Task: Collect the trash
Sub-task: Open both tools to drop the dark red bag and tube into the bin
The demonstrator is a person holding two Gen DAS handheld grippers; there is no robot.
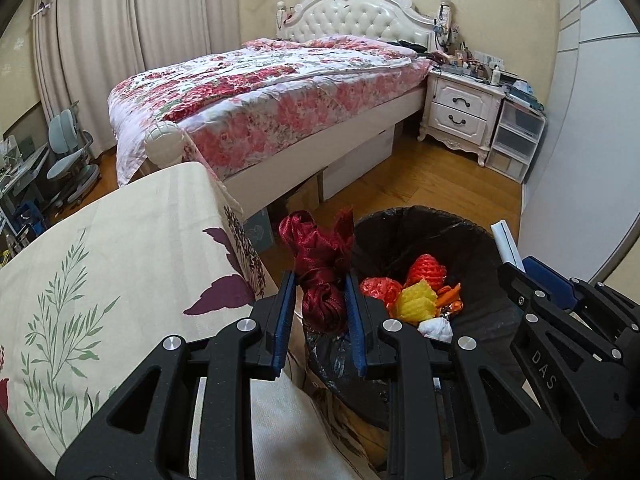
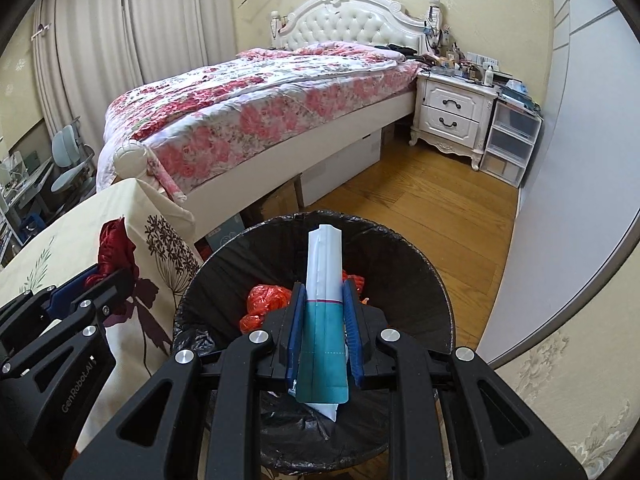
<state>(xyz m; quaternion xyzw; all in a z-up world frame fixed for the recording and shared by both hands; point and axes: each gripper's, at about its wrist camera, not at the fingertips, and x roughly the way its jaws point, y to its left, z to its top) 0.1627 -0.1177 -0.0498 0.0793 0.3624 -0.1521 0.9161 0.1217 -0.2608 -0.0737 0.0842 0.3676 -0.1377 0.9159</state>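
Note:
My left gripper (image 1: 320,284) is shut on a bundle of dark red ribbon (image 1: 320,264), held just left of the rim of a black-lined trash bin (image 1: 472,236). Inside the bin lie red foam netting (image 1: 426,270), yellow foam netting (image 1: 416,302), orange plastic and a white wad. My right gripper (image 2: 323,296) is shut on a folded white and teal package (image 2: 325,280), which hangs over the bin (image 2: 420,280). The right gripper (image 1: 524,276) also shows at the right of the left wrist view. At the left of the right wrist view, the left gripper's fingers hide behind its own body; only the ribbon (image 2: 114,248) shows.
A table with a cream floral cloth (image 1: 120,264) stands left of the bin. Behind are a bed with a flowered quilt (image 1: 280,96), boxes under it, a white nightstand (image 1: 460,108), plastic drawers (image 1: 516,140) and a curved white wall (image 1: 580,160) on the right. The floor is wood.

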